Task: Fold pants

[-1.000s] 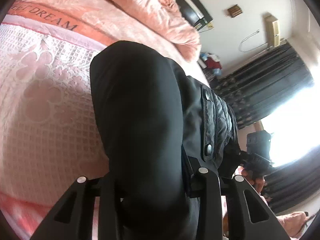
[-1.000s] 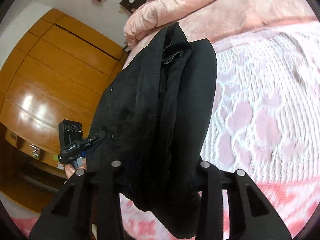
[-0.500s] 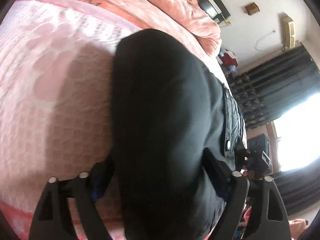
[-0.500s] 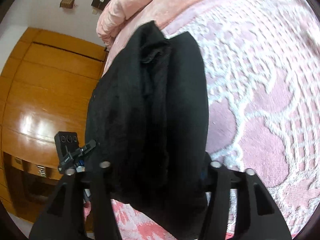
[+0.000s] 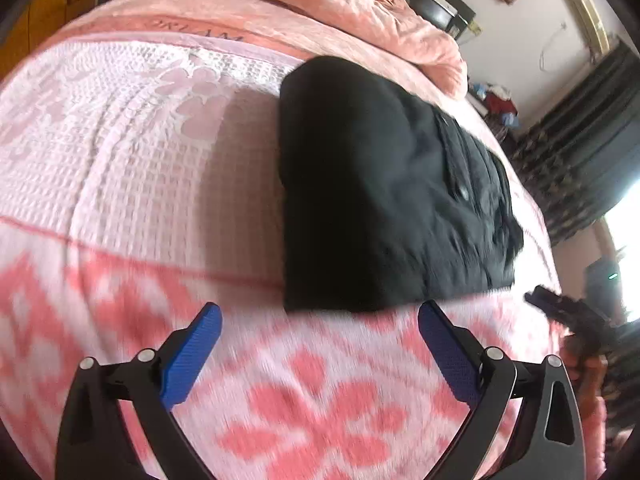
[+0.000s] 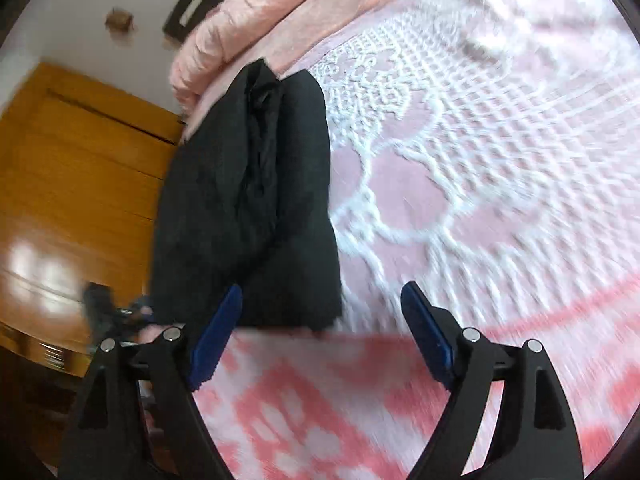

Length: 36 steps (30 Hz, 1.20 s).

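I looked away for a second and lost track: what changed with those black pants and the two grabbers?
Both grippers let go. The left gripper and right gripper held the folded pants between their blue pads; now their jaws are opening, empty, drawn back. The pants lie on the pink bedspread. The quilt stayed put.

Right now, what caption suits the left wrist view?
Folded black pants lie on the pink bedspread, left gripper opening, empty.

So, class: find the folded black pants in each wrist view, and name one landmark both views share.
Left wrist: the black pants lie right of centre, above the open blue pads.
Right wrist: the pants lie left of centre, beside the wardrobe side.
Shared landmark: the bunched pink quilt.
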Tool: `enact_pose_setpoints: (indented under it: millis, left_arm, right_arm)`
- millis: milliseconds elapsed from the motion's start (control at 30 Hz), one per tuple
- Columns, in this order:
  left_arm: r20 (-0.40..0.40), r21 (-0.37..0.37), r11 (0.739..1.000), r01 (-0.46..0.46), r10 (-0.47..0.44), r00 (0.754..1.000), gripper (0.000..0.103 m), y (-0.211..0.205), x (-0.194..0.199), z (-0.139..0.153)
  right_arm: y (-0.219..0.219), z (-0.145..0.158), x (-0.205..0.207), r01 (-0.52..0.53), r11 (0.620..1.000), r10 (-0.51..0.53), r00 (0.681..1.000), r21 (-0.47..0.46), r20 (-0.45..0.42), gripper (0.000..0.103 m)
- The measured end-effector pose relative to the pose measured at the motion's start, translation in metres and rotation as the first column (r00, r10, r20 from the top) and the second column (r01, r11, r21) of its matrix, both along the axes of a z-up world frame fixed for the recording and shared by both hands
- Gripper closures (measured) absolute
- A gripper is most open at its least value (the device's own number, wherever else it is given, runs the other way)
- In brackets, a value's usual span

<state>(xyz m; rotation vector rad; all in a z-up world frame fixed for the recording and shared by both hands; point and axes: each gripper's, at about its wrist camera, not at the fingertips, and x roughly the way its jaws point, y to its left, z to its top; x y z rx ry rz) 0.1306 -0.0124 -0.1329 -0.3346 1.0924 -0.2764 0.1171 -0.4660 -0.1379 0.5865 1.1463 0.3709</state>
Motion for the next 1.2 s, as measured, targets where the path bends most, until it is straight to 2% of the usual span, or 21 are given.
enact_pose_setpoints:
  millis: [133, 200, 300, 367, 500, 733, 967, 1200]
  left_arm:
    - [-0.007, 0.039, 0.999, 0.001, 0.0, 1.0, 0.004, -0.018, -0.029, 0.011]
    - [0.02, 0.075, 0.997, 0.002, -0.004, 1.0, 0.004, -0.023, -0.044, 0.02]
    - [0.06, 0.14, 0.99, -0.013, 0.005, 0.998, 0.004, -0.033, -0.058, 0.036]
    - [0.074, 0.154, 0.988, -0.016, 0.005, 0.997, 0.004, -0.038, -0.068, 0.047]
    - [0.11, 0.17, 0.985, -0.033, 0.014, 0.994, 0.004, -0.045, -0.086, 0.069]
    - [0.183, 0.226, 0.973, -0.054, 0.012, 0.983, 0.004, -0.051, -0.113, 0.105]
    - [0.254, 0.27, 0.961, -0.066, -0.005, 0.967, 0.004, -0.056, -0.13, 0.136]
    - [0.306, 0.314, 0.947, -0.075, -0.026, 0.952, 0.004, -0.065, -0.138, 0.155]
  right_arm:
    - [0.023, 0.024, -0.045, 0.004, 0.982, 0.009, 0.998, -0.189, 0.065, 0.021]
    - [0.045, 0.036, -0.062, 0.028, 0.95, 0.004, 0.995, -0.311, 0.101, 0.014]
    - [0.077, 0.052, -0.087, 0.055, 0.889, 0.016, 0.988, -0.455, 0.152, 0.011]
    - [0.086, 0.058, -0.098, 0.071, 0.861, 0.016, 0.986, -0.503, 0.167, 0.01]
    - [0.105, 0.068, -0.104, 0.105, 0.838, -0.011, 0.984, -0.535, 0.176, 0.006]
    - [0.116, 0.1, -0.132, 0.146, 0.834, -0.037, 0.977, -0.532, 0.209, 0.004]
    - [0.125, 0.125, -0.142, 0.161, 0.838, -0.049, 0.974, -0.522, 0.22, 0.003]
    - [0.133, 0.152, -0.152, 0.188, 0.819, -0.05, 0.965, -0.542, 0.259, 0.003]
